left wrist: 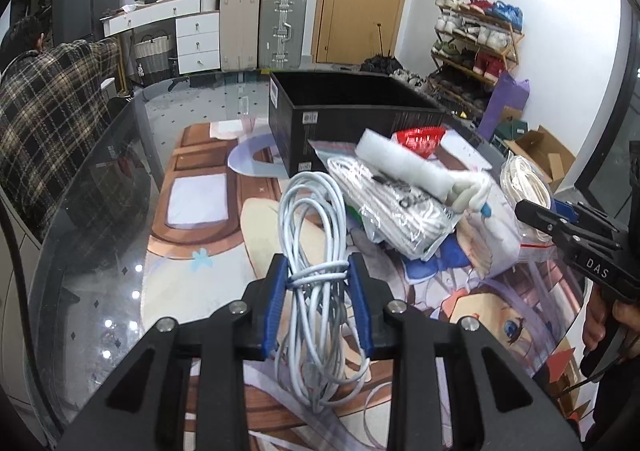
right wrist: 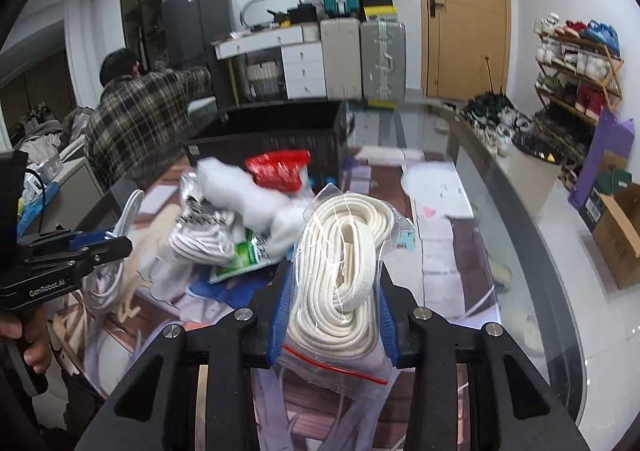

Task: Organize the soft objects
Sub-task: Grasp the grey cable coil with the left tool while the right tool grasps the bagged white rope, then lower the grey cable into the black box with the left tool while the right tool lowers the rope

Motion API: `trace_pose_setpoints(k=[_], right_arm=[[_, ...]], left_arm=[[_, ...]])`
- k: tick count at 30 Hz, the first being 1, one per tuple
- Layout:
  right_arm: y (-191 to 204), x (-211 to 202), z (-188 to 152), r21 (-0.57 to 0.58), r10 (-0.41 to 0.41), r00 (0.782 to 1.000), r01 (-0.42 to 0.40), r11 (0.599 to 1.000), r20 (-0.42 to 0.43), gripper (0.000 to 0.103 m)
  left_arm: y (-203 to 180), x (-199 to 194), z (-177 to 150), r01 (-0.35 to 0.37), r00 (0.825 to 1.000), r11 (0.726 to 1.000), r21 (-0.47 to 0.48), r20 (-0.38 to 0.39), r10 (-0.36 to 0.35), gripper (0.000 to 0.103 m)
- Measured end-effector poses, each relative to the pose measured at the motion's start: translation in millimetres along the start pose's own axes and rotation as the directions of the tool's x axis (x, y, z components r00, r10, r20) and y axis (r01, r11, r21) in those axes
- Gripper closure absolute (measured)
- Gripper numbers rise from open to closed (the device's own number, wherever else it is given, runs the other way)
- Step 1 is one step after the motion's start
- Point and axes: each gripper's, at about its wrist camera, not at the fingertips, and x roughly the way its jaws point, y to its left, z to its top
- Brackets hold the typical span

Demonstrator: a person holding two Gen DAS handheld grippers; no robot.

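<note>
My left gripper (left wrist: 318, 271) is shut on a coiled pale-blue cable (left wrist: 312, 207), its blue pads pressing the wrapped middle of the bundle, which hangs above the printed mat (left wrist: 208, 235). My right gripper (right wrist: 334, 279) is shut on a clear zip bag of cream rope (right wrist: 340, 251), also lifted off the mat. A pile lies between them: a white foam roll (left wrist: 404, 167), a bag of white cord (left wrist: 396, 211) and a red packet (left wrist: 420, 139). Behind the pile stands an open black box (left wrist: 352, 119). In the right wrist view the left gripper (right wrist: 116, 243) shows at the left with its cable (right wrist: 108, 283).
The mat covers a dark glass table (left wrist: 100, 211) whose curved edge runs along the right (right wrist: 520, 219). A person in a plaid jacket (left wrist: 48, 111) sits at the far left. Cardboard boxes (right wrist: 616, 239) and a shoe rack (left wrist: 476, 43) stand on the floor beyond.
</note>
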Motion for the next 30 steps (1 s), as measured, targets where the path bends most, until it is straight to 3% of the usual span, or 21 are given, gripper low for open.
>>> trace_pose_setpoints(k=[6, 18, 30], right_arm=[[7.9, -10.2, 10.6, -0.022, 0.036, 0.998, -0.035, 0.999, 0.050, 0.065], [19.6, -1.3, 34.5, -0.058, 0.130, 0.990, -0.127, 0.990, 0.061, 0.065], [22.9, 21.0, 85.1, -0.093, 0.174, 0.981, -0.166, 0.982, 0.089, 0.065]], left_arm=[[2.8, -13.1, 9.0, 0.021, 0.998, 1.000, -0.015, 0.054, -0.020, 0.074], [-7.0, -27.7, 47.7, 0.024, 0.988, 1.000, 0.013, 0.155, -0.026, 0.074], [-10.4, -10.0, 105.7, 0.023, 0.980, 0.999, 0.028, 0.199, -0.028, 0.074]])
